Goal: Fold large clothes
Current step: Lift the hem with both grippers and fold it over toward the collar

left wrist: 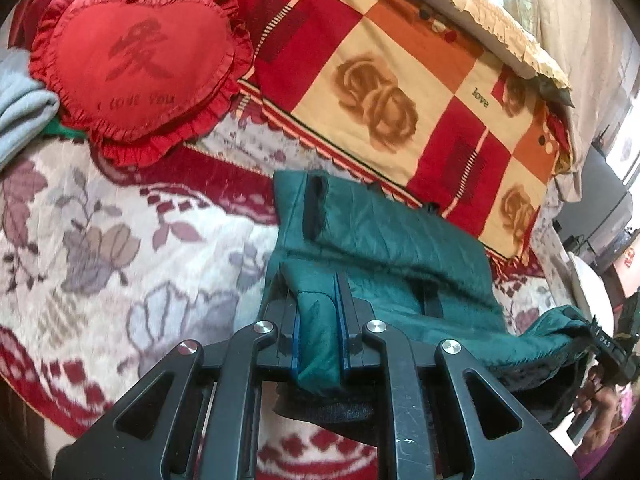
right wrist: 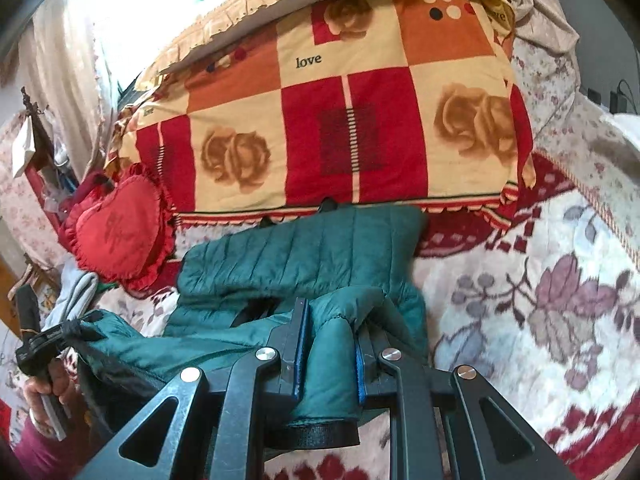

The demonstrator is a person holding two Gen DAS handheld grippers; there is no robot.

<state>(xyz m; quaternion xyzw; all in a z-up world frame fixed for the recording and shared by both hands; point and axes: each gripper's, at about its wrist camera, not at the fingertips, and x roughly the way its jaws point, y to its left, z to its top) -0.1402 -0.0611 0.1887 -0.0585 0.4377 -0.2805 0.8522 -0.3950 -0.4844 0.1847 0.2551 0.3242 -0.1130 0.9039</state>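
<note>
The word "love" is printed in small dark letters on the checked quilt (right wrist: pixel 320 120), once near its middle in the right wrist view and again, smaller, on the squares at its left and top right edges. The red heart cushion (left wrist: pixel 136 68) carries a large dark character and, under it, "I love You" in faint letters. In the left wrist view the far gripper shows letters that look like "DAS"; the rest is cut off.

The green padded jacket (right wrist: pixel 304 256) lies on the flowered blanket (right wrist: pixel 520 280), its far edge just beside the near edge of the quilt. Part of it is doubled over itself, and its near edge is lifted.

The left gripper (left wrist: pixel 322 300) is closed most of the way, its blue-edged fingers pinching a thick fold of the jacket between them. The right gripper (right wrist: pixel 332 332) is likewise nearly closed on another fold of the same jacket. Each gripper also shows small at the edge of the other's view, with jacket cloth bunched at its tip.

A grey cloth (left wrist: pixel 20 108) sits left of the cushion, mostly out of frame. The person's hands are only partly seen at the edges. The dark things at the far right of the left view are too small to make out.
</note>
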